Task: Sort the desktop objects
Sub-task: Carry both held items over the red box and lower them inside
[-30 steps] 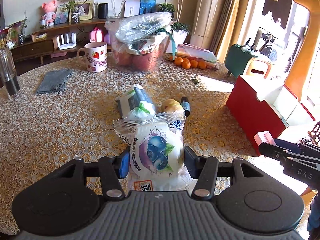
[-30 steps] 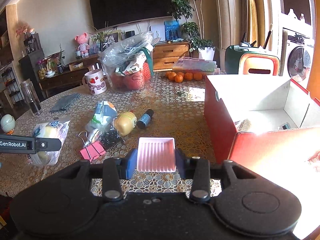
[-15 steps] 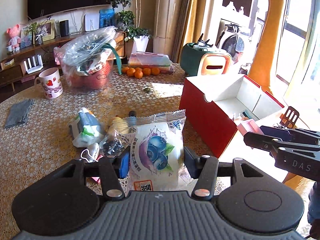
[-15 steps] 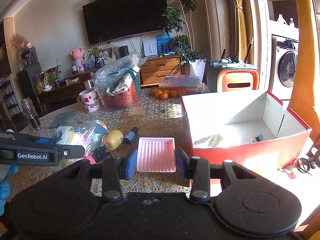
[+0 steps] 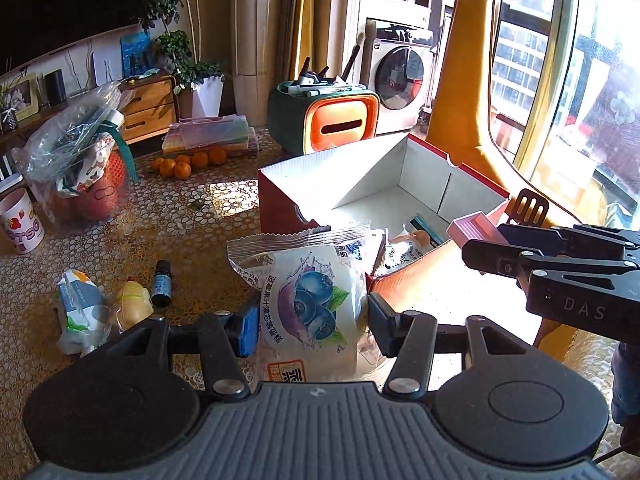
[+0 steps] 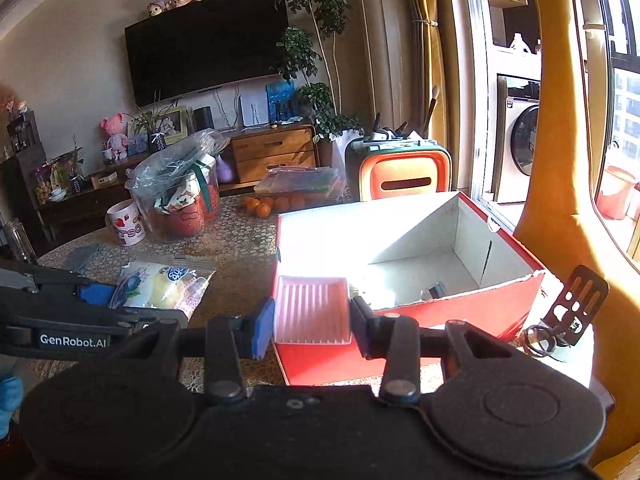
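Note:
My left gripper [image 5: 310,322] is shut on a clear snack bag with a blueberry print [image 5: 308,300], held up just left of the red box [image 5: 400,184], near its front corner. That bag [image 6: 164,284] and the left gripper [image 6: 96,300] also show at the left of the right wrist view. My right gripper [image 6: 310,320] is shut on a small ribbed pink box [image 6: 310,308], raised over the near left corner of the open red box [image 6: 400,356]. From the left wrist view the pink box [image 5: 474,228] hangs over the red box's near wall. A few packets lie inside the box.
On the lace-covered table [image 5: 180,232] lie a small dark bottle [image 5: 161,282], a yellow round item [image 5: 132,304] and a white-green packet [image 5: 78,312]. Farther back stand a strawberry mug [image 5: 18,224], a red basket in a plastic bag [image 5: 80,168], oranges [image 5: 188,162]. A black clip [image 6: 572,308] sits right of the box.
Both grippers have swung right and risen toward the red box, each still gripping its item. The items left on the table have slid toward the left of both views.

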Motion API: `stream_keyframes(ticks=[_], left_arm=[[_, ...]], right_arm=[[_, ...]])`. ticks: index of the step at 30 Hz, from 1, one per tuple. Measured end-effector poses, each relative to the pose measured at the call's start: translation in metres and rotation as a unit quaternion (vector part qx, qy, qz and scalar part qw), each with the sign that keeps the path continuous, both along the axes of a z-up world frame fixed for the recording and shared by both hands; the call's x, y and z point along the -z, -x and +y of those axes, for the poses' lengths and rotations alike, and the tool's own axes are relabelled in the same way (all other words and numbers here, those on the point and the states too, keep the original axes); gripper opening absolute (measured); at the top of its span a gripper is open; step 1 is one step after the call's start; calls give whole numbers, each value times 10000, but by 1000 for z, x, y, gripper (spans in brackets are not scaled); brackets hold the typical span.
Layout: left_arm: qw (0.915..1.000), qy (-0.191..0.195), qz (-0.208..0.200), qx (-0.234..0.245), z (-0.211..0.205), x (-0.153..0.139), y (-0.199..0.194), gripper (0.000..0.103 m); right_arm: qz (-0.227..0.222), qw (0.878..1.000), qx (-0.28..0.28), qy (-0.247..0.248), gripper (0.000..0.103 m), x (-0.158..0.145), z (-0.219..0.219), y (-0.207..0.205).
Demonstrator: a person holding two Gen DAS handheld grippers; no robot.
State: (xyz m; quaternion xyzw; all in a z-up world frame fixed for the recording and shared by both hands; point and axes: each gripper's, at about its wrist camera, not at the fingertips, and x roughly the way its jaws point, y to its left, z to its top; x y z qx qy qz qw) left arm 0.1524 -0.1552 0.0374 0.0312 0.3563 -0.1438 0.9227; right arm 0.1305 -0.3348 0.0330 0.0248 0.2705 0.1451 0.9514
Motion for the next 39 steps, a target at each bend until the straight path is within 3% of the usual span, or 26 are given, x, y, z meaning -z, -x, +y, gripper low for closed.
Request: stream_keyframes(ticks=[19, 27, 39], left_arm=[[9944, -466, 213, 920, -72, 5, -91, 54], [9898, -679, 546, 1125, -101, 23, -145, 54], [9807, -1154, 1145, 1091, -124, 64, -206, 54]], right_arm=[[30, 9985, 512, 202, 40, 4, -49, -82], [355, 9964, 741, 197, 40, 23, -66, -124], [1024, 9921, 541, 480, 40, 57, -69, -175]])
